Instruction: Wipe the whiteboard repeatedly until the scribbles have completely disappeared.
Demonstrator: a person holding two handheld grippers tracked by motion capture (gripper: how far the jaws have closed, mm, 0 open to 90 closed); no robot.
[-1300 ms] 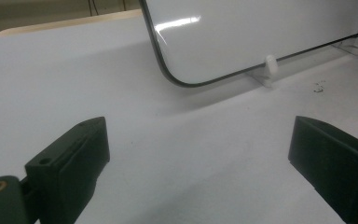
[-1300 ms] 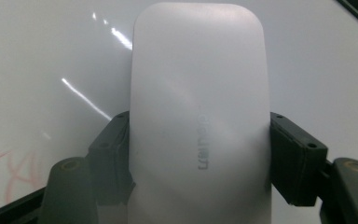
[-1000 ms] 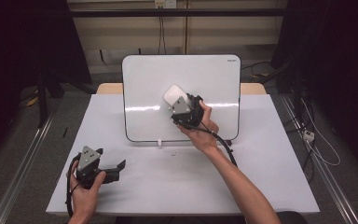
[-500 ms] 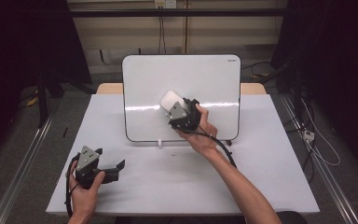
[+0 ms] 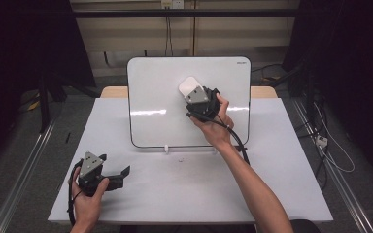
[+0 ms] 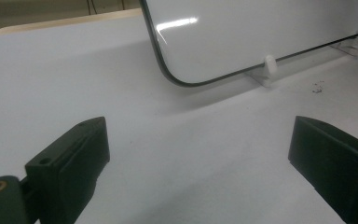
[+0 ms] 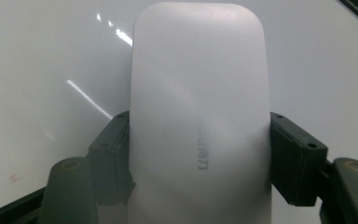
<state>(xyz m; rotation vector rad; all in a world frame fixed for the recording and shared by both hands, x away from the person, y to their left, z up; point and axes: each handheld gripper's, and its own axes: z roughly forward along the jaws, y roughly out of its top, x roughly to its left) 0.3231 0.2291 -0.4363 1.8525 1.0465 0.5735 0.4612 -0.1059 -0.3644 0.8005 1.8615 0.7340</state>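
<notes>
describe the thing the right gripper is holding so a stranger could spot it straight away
Find the whiteboard standing upright at the back of the table. Against its upper right face, the right gripper clamps a white eraser: a smooth rounded block, the one thing on the board.

Glossy whiteboard point(image 5: 155, 97), matt plastic eraser point(image 7: 198, 116)

Your right gripper point(image 5: 194, 93) clamps a white eraser point(image 5: 190, 86) flat against the upper right part of the upright whiteboard point(image 5: 155, 97). Your left gripper point(image 5: 125, 171) rests low on the white table point(image 5: 281, 160), well apart, jaws spread with nothing between them.
</notes>
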